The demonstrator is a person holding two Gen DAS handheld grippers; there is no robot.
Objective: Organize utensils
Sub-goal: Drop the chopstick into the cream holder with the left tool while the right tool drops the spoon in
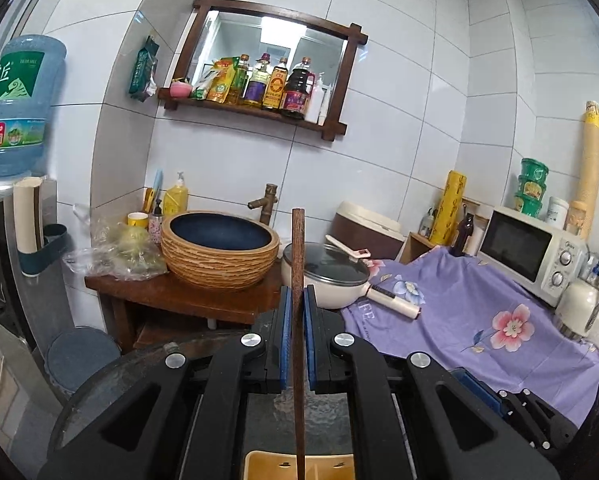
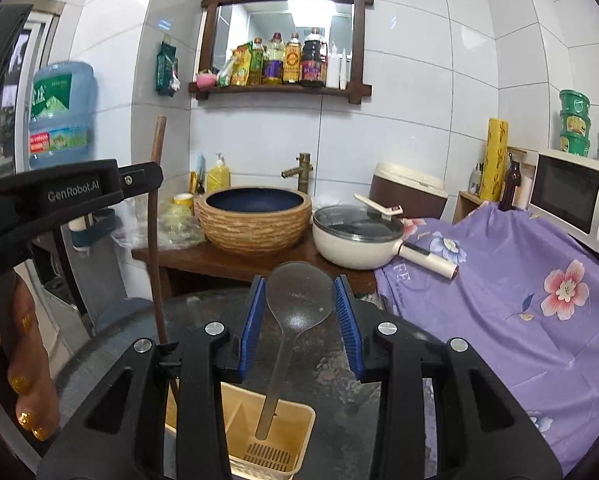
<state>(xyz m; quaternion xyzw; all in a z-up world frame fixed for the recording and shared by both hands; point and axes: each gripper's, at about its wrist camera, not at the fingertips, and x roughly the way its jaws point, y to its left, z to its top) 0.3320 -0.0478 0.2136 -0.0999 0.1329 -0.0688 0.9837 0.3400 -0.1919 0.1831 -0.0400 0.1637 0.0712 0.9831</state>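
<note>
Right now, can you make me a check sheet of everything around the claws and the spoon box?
Surface: dark round table, partly bare.
Job's things: beige utensil holder on the table; clear ladle standing in it; brown chopstick upright.
Clutter: white pot, purple floral cloth.
Claws: left claw shut on the chopstick; right claw open around the ladle bowl.
Cables: nothing seen.
Surroundings: basin, mirror shelf of bottles, microwave, water jug.

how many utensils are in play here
2. A wooden chopstick clamped upright in the left tool; a clear spoon between the right tool's fingers, handle down in the holder. More could hide inside the holder.
</note>
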